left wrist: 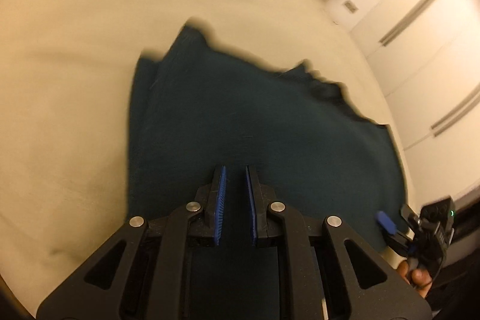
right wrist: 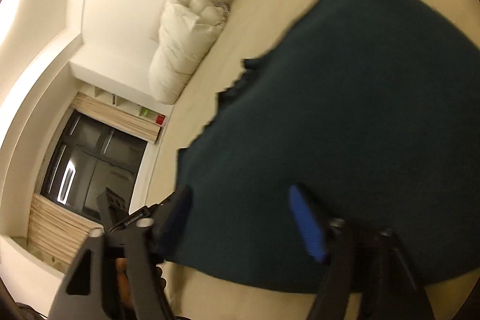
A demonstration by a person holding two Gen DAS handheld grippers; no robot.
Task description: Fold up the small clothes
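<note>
Bed: cream sheet (left wrist: 75,80) under dark teal knit garment (left wrist: 240,116).
Left tool (left wrist: 235,179): closed, empty.
Right tool (right wrist: 240,218): open, straddling the hem.
Risk: shallow bite, hem slips.

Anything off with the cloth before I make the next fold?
The dark teal cloth lies unevenly on the cream bed: its far edge is ragged and stepped, with a bunched ridge near the right corner. No tear or spill is visible, though the frames are blurred.

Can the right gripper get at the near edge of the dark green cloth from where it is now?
Probably yes. The right gripper stands open over the dark green cloth with the near edge just below its fingers, and nothing lies between them. The left gripper sits off to the side.
</note>
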